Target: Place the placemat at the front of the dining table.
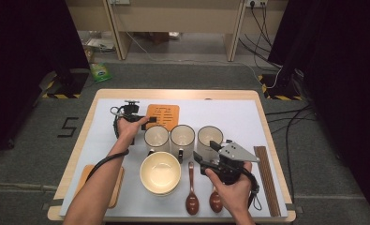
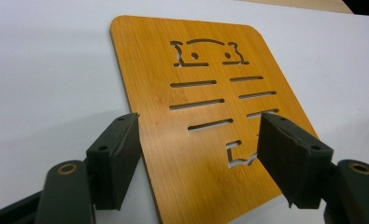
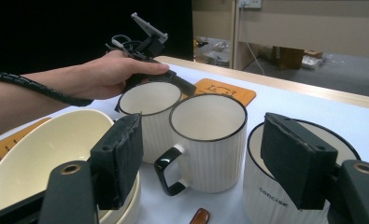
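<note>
Nearest you, by the near edge of the tabletop, lie two brown spoons with your right hand just beside them. Your right gripper hovers with its jaws spread, grasping nothing, aimed at the row of three white ribbed mugs; in the right gripper view the middle mug sits between the jaws. The cream bowl stands left of the spoons, dark chopsticks along the right edge. Farther, toward the far edge, your left gripper holds its jaws released on either side of the orange bamboo coaster, which lies flat behind the mugs.
</note>
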`<move>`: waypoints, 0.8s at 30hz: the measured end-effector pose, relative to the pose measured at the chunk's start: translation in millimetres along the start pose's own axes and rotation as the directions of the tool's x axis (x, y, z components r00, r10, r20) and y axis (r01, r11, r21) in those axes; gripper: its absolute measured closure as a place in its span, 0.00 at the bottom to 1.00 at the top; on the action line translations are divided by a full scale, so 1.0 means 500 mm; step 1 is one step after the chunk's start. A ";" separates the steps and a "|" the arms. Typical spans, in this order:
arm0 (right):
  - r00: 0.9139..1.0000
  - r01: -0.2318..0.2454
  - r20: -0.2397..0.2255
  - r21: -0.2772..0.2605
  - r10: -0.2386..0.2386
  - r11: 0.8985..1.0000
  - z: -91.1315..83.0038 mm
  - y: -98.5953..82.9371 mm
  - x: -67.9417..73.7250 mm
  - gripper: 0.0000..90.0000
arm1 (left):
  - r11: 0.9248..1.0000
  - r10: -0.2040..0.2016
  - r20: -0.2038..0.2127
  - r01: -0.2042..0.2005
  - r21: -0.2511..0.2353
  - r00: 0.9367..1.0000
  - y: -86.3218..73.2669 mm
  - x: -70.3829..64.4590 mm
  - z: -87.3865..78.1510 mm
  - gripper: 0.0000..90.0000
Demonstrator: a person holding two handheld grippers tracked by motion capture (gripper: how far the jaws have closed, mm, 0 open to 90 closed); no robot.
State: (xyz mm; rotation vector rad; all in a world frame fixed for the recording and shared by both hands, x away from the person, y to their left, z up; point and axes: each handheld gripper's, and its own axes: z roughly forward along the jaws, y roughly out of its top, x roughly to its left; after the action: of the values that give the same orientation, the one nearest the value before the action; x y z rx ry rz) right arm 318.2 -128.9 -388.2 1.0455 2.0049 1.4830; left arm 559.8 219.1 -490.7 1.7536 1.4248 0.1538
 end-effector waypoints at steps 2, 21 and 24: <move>1.000 0.002 0.001 -0.001 -0.002 1.000 0.000 0.000 -0.001 0.34 | 1.000 0.001 0.001 -0.001 0.001 1.000 0.001 -0.002 0.002 0.33; 1.000 0.003 0.003 -0.003 -0.003 1.000 -0.001 0.001 -0.001 0.34 | 1.000 0.025 0.035 -0.026 0.014 0.999 0.000 -0.019 0.013 0.34; 1.000 0.003 0.004 -0.003 -0.003 1.000 -0.001 0.001 -0.001 0.34 | 1.000 0.026 0.035 -0.026 0.015 0.999 0.001 -0.019 0.014 0.35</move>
State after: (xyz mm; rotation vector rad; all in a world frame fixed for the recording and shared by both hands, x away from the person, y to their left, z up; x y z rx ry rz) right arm 318.1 -129.6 -387.7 1.0426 2.0003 1.4806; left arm 560.8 207.3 -490.8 1.7793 1.3819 0.1256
